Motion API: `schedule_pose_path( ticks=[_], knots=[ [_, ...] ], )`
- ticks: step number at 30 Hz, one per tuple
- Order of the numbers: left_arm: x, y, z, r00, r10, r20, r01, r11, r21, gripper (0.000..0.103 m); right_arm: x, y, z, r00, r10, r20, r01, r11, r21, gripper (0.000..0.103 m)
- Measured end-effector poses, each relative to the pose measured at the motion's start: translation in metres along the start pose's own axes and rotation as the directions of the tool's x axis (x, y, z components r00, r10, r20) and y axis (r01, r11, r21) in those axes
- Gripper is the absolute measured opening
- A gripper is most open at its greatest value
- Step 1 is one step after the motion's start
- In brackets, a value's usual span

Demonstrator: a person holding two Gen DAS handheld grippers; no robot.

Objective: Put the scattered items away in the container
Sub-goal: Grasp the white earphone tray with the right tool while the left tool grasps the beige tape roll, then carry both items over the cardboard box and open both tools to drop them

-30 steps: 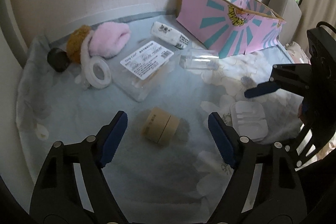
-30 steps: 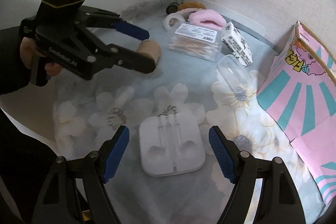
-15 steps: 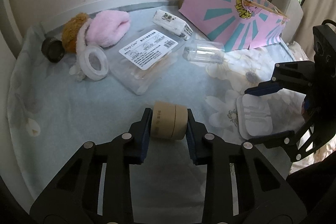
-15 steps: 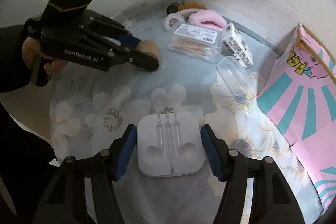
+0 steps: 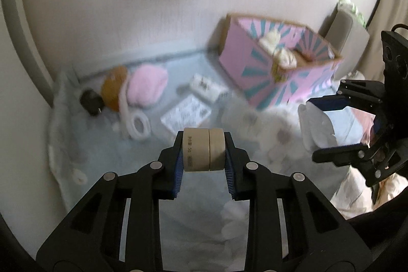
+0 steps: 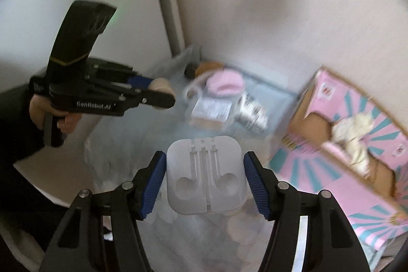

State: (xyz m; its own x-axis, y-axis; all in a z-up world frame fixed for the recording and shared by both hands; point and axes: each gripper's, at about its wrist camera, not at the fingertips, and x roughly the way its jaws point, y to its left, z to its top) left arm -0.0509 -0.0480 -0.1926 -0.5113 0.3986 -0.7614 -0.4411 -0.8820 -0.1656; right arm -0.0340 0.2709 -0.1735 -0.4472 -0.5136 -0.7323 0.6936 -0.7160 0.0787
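My left gripper [image 5: 204, 153] is shut on a tan tape roll [image 5: 204, 149], lifted above the blue floral cloth [image 5: 107, 144]. My right gripper [image 6: 205, 176] is shut on a white plastic earphone case [image 6: 206, 175], also raised off the cloth. The pink and teal cardboard box [image 5: 278, 68] stands open at the back right with a cream soft item inside; in the right wrist view the box [image 6: 357, 134] lies to the right. The left gripper with its tape roll [image 6: 163, 86] shows at the left of the right wrist view, held by a hand. The right gripper [image 5: 329, 129] appears at the right of the left wrist view.
On the cloth near the wall lie a pink fluffy item [image 5: 146, 86], a brown fuzzy item [image 5: 113, 87], a black cap [image 5: 89, 100], a white tape ring [image 5: 139, 122], a clear labelled box [image 5: 186, 114] and a tissue pack [image 5: 206, 87]. A grey chair [image 5: 344, 29] stands behind the box.
Both grippers shut on their items and lifted them off the cloth: the left on the tape roll, the right on the earphone case. Both views now look higher, blurred by motion.
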Motion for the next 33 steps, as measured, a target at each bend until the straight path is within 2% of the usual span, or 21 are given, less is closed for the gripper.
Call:
schedule_pose_path(
  ticks=[4,9,15,17,22,33],
  knots=[
    [-0.02,-0.009,0.029,0.999,0.001,0.035,-0.001,1.0,-0.001,0.025,-0.032,-0.02,0.019,0.999,-0.022,0.042,0.019,0.998,0.06,0.058],
    [-0.033,-0.029,0.067,0.998,-0.013,0.057,0.011,0.999,0.037,0.025,-0.075,-0.054,0.033,0.991,-0.102,0.084,0.093,0.991,0.101,0.058],
    [-0.028,-0.062,0.126,0.995,-0.042,0.089,0.032,0.994,0.108,0.025,-0.118,-0.122,0.042,0.979,-0.191,0.065,0.176,0.967,0.186,0.058],
    [-0.022,-0.074,0.14,0.994,-0.054,0.091,0.042,0.991,0.123,0.025,-0.123,-0.143,0.042,0.98,-0.197,0.041,0.184,0.959,0.214,0.058],
    [0.017,-0.114,0.168,0.995,-0.079,0.055,0.069,0.985,0.158,0.025,-0.122,-0.197,0.03,0.974,-0.225,-0.025,0.223,0.935,0.276,0.058],
    [0.131,-0.166,0.186,0.992,-0.091,-0.085,0.102,0.986,0.129,0.025,-0.078,-0.268,-0.017,0.985,-0.127,-0.114,0.16,0.921,0.356,0.058]
  ],
)
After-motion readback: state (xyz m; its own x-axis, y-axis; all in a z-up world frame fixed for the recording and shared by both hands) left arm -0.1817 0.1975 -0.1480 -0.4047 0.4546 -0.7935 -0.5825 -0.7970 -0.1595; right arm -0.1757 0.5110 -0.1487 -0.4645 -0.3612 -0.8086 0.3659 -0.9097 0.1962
